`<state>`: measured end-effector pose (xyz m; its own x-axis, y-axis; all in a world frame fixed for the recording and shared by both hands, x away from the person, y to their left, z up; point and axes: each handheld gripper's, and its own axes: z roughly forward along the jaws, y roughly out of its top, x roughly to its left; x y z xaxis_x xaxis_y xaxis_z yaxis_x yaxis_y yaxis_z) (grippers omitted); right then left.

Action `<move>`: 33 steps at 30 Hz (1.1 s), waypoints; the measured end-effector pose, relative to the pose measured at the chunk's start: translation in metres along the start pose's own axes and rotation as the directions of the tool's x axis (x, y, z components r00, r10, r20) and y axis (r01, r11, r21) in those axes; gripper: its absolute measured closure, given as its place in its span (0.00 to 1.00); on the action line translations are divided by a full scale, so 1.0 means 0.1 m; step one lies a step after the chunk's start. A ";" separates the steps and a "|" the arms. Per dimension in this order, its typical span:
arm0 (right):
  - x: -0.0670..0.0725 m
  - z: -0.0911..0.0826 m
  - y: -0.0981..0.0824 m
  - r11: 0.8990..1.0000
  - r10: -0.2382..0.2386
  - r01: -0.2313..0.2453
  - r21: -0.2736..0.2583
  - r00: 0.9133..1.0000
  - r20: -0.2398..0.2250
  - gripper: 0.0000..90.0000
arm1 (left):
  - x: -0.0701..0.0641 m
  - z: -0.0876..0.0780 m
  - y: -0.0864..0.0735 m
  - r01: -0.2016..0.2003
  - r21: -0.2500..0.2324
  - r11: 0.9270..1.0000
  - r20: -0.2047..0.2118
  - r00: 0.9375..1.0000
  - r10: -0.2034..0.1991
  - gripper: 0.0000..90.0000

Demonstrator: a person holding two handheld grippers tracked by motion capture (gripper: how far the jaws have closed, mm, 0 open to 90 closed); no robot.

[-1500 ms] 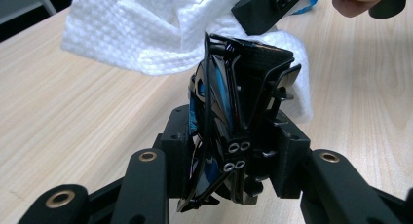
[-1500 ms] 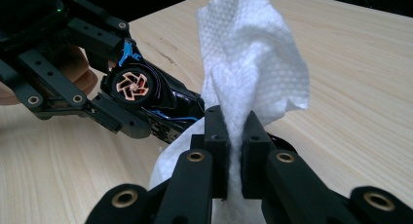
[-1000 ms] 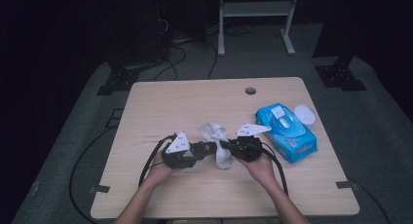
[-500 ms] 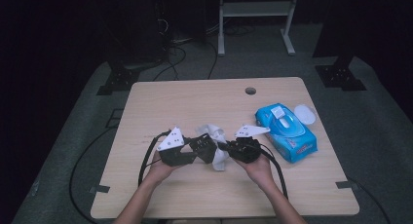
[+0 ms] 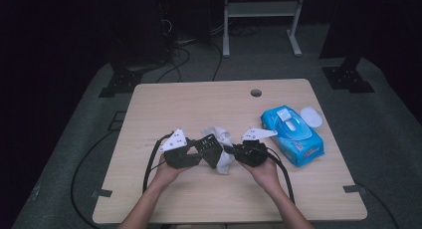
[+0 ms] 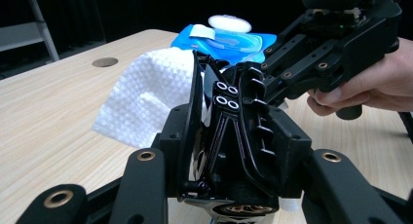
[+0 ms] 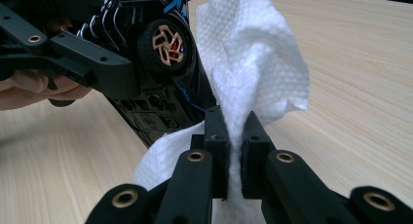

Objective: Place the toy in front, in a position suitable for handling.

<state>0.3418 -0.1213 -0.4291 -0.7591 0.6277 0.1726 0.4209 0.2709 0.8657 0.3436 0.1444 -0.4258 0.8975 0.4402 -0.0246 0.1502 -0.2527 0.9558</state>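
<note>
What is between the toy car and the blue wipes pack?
In the high view, the white wipe and the right gripper holding it.

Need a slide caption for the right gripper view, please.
Right gripper pinches a white wipe against a black toy car.

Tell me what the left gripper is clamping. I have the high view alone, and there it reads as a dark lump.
Observer: The left gripper is shut on a black plastic toy car. The left gripper view shows its ribbed body between the jaws.
Operator: Describe its wheels.
Observer: One black tyre with an orange spoked rim faces the right gripper's camera.
Operator: Confirm the right gripper's hold.
Observer: The right gripper pinches a bunched white textured wipe tight between its pads, beside the car's underside.
</note>
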 end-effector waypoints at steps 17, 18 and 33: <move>-0.03 -0.04 -0.10 1.000 0.022 -0.022 -0.002 1.000 0.008 0.94 | -0.09 0.07 0.01 -0.034 -0.006 0.999 -0.012 0.999 0.034 0.64; -0.03 -0.04 -0.10 1.000 0.019 -0.019 -0.001 1.000 0.012 0.94 | -0.12 0.07 0.00 -0.048 -0.004 0.999 -0.027 0.998 0.048 0.64; 0.30 -0.25 0.50 0.983 -0.122 0.107 -0.150 0.988 -0.096 0.94 | -0.20 0.07 0.15 -0.129 0.073 0.989 -0.045 0.990 0.132 0.65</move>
<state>0.3279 -0.1074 -0.3690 -0.8490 0.5168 0.1101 0.2582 0.2239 0.9398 0.3309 0.1259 -0.4134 0.8901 0.4410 0.1151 0.0632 -0.3695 0.9271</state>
